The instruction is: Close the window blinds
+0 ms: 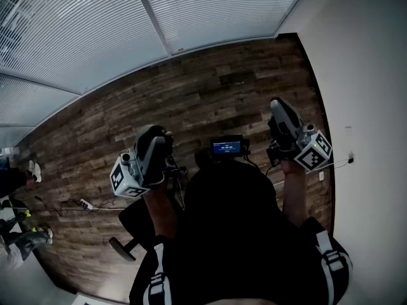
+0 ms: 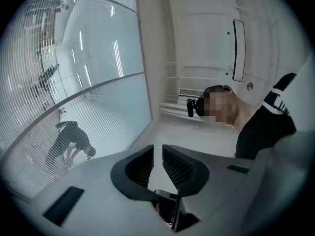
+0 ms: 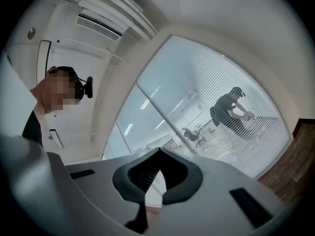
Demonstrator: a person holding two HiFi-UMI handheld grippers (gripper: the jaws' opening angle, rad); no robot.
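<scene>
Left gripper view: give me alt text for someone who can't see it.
The left tongs, shut and empty, point up beside window blinds at left, whose slats let a bent-over figure beyond show through. At right is the person holding them, in a dark top, under a white ceiling.

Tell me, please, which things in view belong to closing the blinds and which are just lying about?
For the job:
- window blinds, slats open enough to see through
- left gripper, shut and empty
- right gripper, shut and empty

Lying about:
- power strip on the wooden floor
- black chair base
</scene>
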